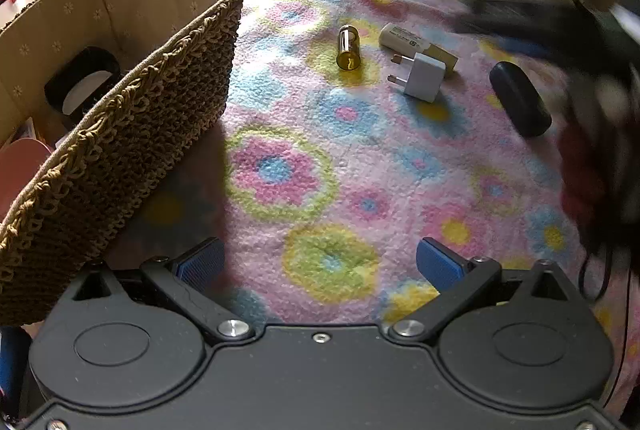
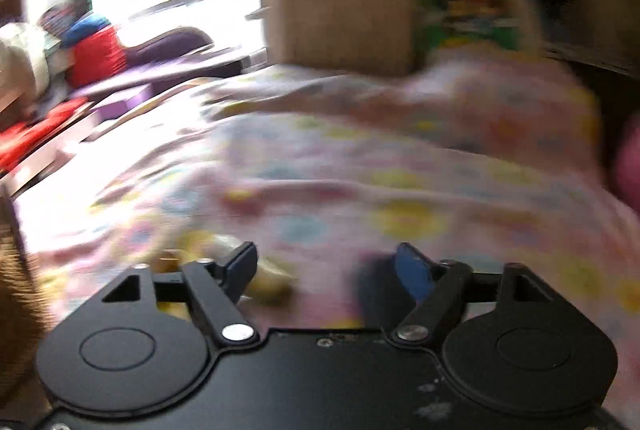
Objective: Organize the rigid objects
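Surface: floral fleece blanket point(image 1: 320, 157), pink with blue, yellow and green rings, spread over a bed.

Container: woven straw basket point(image 1: 120, 133) with cloth lining and dark handle, standing at the left on the blanket; a black and white item lies inside it, not identifiable.

Loose items on the blanket, right of the basket:
- amber vial point(image 1: 348, 47), lying on its side;
- white plug adapter point(image 1: 421, 77), pins pointing left;
- cream and olive box point(image 1: 416, 47), just behind the adapter, touching it;
- dark oval case point(image 1: 520, 98), to the right, apart from the rest.

Left gripper point(image 1: 318, 264): blue-padded jaws spread wide, nothing between them, low over the blanket beside the basket.

Right gripper point(image 2: 326, 270): picture heavily blurred; jaws stand partly apart and appear empty, blanket showing through the gap. In the left wrist view it is a dark smear at upper right, above the case.
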The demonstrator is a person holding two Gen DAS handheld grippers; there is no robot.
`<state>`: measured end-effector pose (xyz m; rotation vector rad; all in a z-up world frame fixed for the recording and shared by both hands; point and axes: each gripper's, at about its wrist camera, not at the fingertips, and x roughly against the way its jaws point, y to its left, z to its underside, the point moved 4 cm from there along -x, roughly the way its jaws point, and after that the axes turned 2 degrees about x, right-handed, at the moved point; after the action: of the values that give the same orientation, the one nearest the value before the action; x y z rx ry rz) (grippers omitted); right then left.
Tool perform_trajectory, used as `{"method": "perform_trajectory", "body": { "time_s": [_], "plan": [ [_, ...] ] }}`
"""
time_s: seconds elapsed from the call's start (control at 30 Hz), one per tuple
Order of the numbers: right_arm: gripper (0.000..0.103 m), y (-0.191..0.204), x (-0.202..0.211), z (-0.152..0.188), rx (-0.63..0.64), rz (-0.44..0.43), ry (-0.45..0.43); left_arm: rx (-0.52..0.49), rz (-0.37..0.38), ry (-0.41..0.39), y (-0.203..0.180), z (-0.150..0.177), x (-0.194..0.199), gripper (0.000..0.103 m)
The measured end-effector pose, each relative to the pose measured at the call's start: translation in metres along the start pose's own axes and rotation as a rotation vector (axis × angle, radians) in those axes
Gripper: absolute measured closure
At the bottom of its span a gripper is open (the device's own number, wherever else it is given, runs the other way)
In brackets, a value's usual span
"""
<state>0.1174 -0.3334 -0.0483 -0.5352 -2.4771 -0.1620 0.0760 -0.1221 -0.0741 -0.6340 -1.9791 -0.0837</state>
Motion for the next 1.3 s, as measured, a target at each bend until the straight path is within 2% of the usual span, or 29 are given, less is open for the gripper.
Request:
{"method": "perform_trajectory", "body": {
  "time_s": [0.03,0.07,0.1,0.2,0.27,0.37,0.47,0.57,0.73,0.8,0.83,0.87,0.93,1.0,1.07,1.2,1.23,1.3],
  "plan": [
    [0.072,0.013,-0.011,-0.007,0.025,-0.072,0.040,0.003,0.003,-0.003,0.000,0.000,0.001,0.004],
    [0.076,0.023,-0.020,-0.013,0.040,-0.115,0.065,0.010,0.007,-0.005,0.001,0.000,0.001,0.004],
    [0.076,0.035,-0.032,-0.019,0.062,-0.139,0.090,0.023,0.015,-0.006,0.003,-0.001,0.001,0.004],
    [0.076,0.067,-0.065,-0.029,0.148,-0.084,0.134,0.068,0.038,-0.007,0.010,-0.003,0.001,0.004],
    [0.085,0.077,-0.089,-0.029,0.182,-0.069,0.206,0.102,0.049,-0.006,0.016,-0.004,0.002,0.004],
    [0.090,0.077,-0.108,-0.015,0.290,0.016,0.295,0.143,0.077,-0.008,0.025,-0.005,0.003,0.004],
    [0.091,0.065,-0.086,0.000,0.362,0.011,0.288,0.172,0.113,-0.011,0.030,-0.005,0.004,0.004],
    [0.092,0.043,-0.059,0.013,0.362,0.001,0.302,0.173,0.128,-0.004,0.031,-0.003,0.004,0.004],
    [0.092,0.001,-0.016,0.032,0.275,-0.021,0.305,0.074,0.057,-0.016,0.017,-0.003,0.006,0.004],
    [0.089,-0.014,-0.012,0.033,0.239,-0.046,0.301,0.023,0.040,-0.031,0.005,-0.009,0.005,0.004],
    [0.083,-0.020,-0.004,0.035,0.213,-0.065,0.275,-0.002,0.038,-0.031,0.000,-0.015,0.003,0.004],
    [0.068,-0.027,0.004,0.034,0.175,-0.088,0.225,-0.021,0.033,-0.033,-0.007,-0.022,0.000,0.004],
    [0.049,-0.042,0.018,0.030,0.092,-0.088,0.131,-0.050,0.017,-0.061,-0.020,-0.043,-0.004,0.004],
    [0.048,-0.057,0.026,0.026,0.010,-0.055,0.047,-0.042,0.010,-0.101,-0.028,-0.068,-0.010,0.004],
    [0.045,-0.070,0.027,0.023,-0.033,0.005,0.005,0.025,0.034,-0.104,-0.029,-0.091,-0.021,0.004],
    [0.044,-0.089,0.005,0.026,-0.053,0.076,0.031,0.174,0.075,-0.061,-0.027,-0.124,-0.060,0.004],
    [0.044,-0.091,0.000,0.028,-0.052,0.097,0.040,0.174,0.066,-0.048,-0.030,-0.127,-0.070,0.004],
    [0.044,-0.100,-0.015,0.036,-0.046,0.138,0.054,0.143,-0.002,-0.033,-0.036,-0.131,-0.089,0.004]
  ]
}}
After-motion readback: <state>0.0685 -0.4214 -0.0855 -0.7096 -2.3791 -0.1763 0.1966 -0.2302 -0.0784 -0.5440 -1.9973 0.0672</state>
